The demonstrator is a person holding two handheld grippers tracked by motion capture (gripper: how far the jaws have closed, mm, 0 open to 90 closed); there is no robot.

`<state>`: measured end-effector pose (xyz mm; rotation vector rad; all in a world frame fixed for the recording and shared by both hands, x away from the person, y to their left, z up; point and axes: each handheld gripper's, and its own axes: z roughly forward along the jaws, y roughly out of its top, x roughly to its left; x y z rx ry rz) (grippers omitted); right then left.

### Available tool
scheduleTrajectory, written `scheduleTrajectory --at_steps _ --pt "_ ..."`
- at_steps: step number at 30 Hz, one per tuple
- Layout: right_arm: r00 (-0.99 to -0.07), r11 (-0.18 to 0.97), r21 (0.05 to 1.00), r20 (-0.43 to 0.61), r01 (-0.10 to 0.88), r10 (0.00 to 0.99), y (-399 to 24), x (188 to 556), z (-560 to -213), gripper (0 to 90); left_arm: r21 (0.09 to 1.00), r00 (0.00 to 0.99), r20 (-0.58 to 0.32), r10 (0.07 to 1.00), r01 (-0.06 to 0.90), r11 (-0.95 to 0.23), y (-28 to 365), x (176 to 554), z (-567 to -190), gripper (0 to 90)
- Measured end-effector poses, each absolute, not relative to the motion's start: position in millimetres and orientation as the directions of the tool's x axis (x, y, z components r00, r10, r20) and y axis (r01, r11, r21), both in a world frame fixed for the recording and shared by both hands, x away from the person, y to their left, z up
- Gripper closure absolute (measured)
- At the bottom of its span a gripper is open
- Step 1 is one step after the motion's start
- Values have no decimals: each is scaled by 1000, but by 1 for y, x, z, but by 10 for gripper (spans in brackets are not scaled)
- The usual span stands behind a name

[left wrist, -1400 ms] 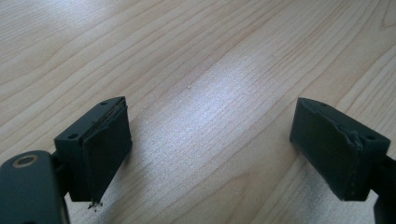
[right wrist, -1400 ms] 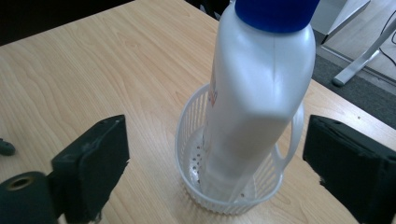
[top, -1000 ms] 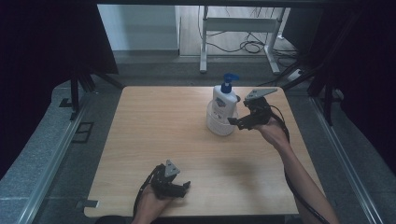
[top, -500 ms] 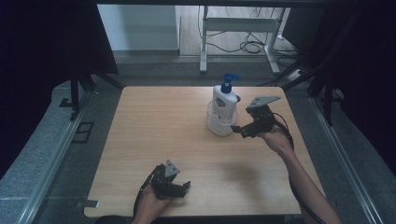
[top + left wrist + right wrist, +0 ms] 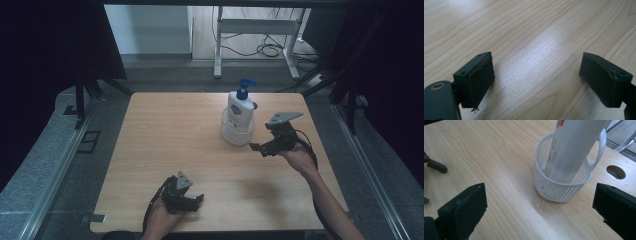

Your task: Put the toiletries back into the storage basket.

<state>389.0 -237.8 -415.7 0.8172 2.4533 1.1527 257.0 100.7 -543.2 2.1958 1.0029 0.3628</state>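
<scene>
A white pump bottle (image 5: 240, 107) with a blue pump head stands upright in a small white slotted basket (image 5: 237, 135) at the back right of the wooden table (image 5: 165, 135). In the right gripper view the bottle (image 5: 574, 147) leans against the rim of the basket (image 5: 559, 191). My right gripper (image 5: 260, 148) hangs open just right of the basket, apart from it, its jaws wide in the right gripper view (image 5: 541, 212). My left gripper (image 5: 192, 200) rests open near the front edge, with bare wood between its jaws (image 5: 536, 85).
A round hole (image 5: 616, 172) pierces the tabletop behind the basket. Dark curtains flank the table, with grey floor rails on both sides. A white desk frame (image 5: 255, 30) and cables stand on the floor beyond the far edge.
My right gripper has drawn back from the bottle, toward the person and a little to the right. The bottle and basket stay put. The left gripper has not moved.
</scene>
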Motion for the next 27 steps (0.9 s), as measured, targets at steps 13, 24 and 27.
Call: scheduleTrajectory --at_steps 13,24,27 --pt "-783 526 766 -47 370 620 -245 371 -427 0 687 664 -28 748 556 -468 101 257 -543 119" --pt "-770 514 758 -23 402 637 -259 357 -444 0 687 663 -28 748 556 -467 101 257 -543 119" --pt "-767 515 755 -26 405 641 -263 355 -447 0 687 664 -28 748 556 -468 101 257 -543 118"
